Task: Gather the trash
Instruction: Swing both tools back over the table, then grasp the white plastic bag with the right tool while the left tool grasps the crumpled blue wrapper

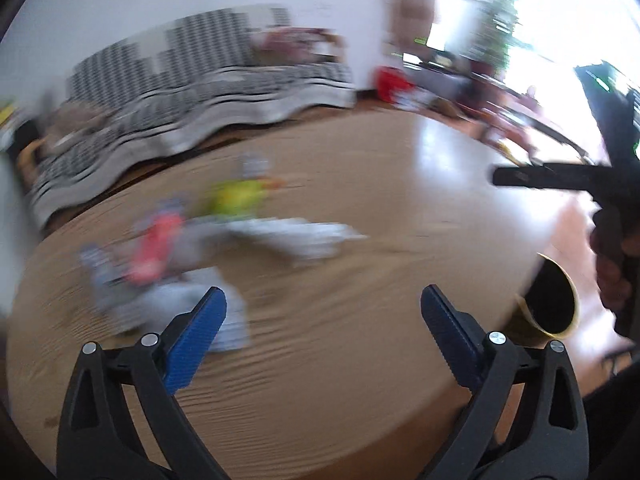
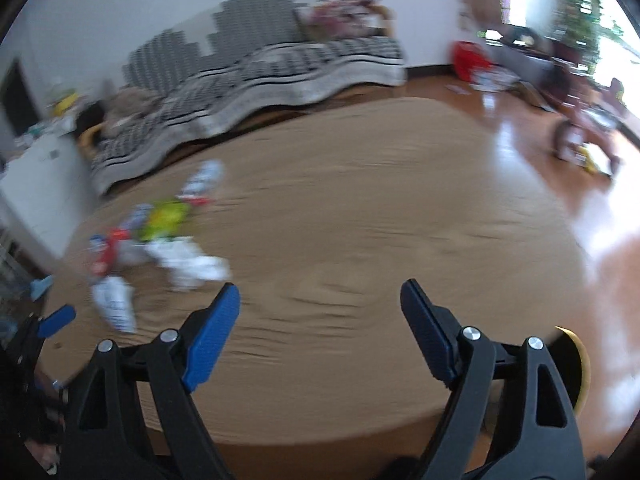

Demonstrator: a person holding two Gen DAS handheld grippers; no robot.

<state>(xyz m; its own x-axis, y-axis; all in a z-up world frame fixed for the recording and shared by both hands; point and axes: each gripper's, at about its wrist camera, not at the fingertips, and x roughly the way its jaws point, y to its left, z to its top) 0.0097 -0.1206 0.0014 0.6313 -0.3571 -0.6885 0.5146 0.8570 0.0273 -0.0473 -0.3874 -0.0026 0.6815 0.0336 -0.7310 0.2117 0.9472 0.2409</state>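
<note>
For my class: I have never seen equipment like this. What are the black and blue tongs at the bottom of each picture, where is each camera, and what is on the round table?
A person carries a hand-held gripper in each hand, with a camera on each looking forward along its two blue-padded fingers. One picture comes from the left hand-held gripper, the other from the right hand-held gripper. Both stand open and hold nothing. On the round wooden table lies blurred litter: a yellow-green wrapper, a red wrapper and white crumpled paper. A yellow-rimmed bin stands beside the table's edge.
</note>
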